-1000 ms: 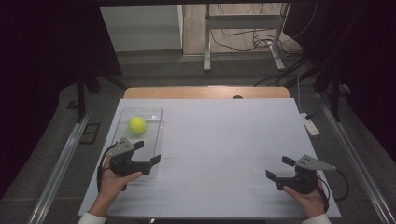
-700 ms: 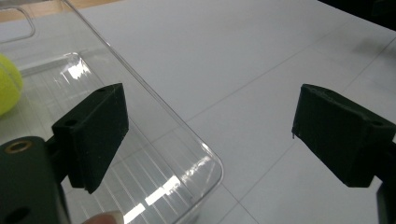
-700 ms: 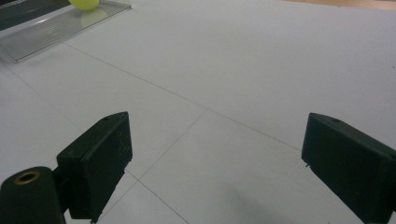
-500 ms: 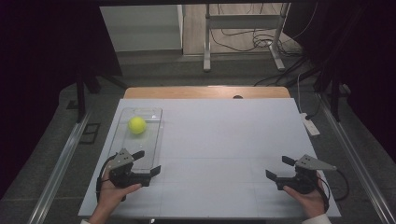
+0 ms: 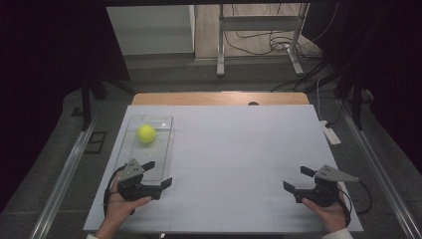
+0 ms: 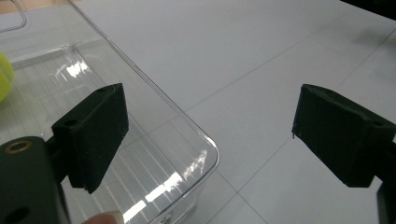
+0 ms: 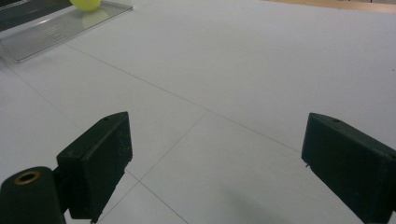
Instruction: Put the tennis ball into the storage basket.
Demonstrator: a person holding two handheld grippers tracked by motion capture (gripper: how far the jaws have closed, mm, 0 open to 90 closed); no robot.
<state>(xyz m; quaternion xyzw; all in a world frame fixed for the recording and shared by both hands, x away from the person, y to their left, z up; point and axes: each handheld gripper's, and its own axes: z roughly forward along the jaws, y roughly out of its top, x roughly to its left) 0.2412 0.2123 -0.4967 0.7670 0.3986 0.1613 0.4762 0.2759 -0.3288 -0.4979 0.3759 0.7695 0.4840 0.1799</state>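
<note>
A yellow-green ball (image 5: 146, 133) lies in the far part of a clear plastic tray (image 5: 160, 149) at the table's left. My left gripper (image 5: 159, 173) is open at the tray's near right corner, with nothing between its jaws. In the left gripper view the open gripper (image 6: 210, 112) straddles the rounded corner of the tray (image 6: 187, 140), and the ball (image 6: 3, 77) peeks in at the left edge. Near the front right of the table my right gripper (image 5: 296, 178) stands open over bare table. The right gripper view shows its own gripper (image 7: 215, 135) open, with the ball (image 7: 86, 3) and tray (image 7: 56, 32) far off.
The white table top (image 5: 239, 149) has a wooden strip (image 5: 219, 98) along its far edge. A small white device (image 5: 329, 133) lies at the right edge. Metal rails run along both sides, and a stand with cables is behind the table.
My left hand has drawn back toward the near edge, from over the tray's near end to its near right corner. The right hand has not moved.
</note>
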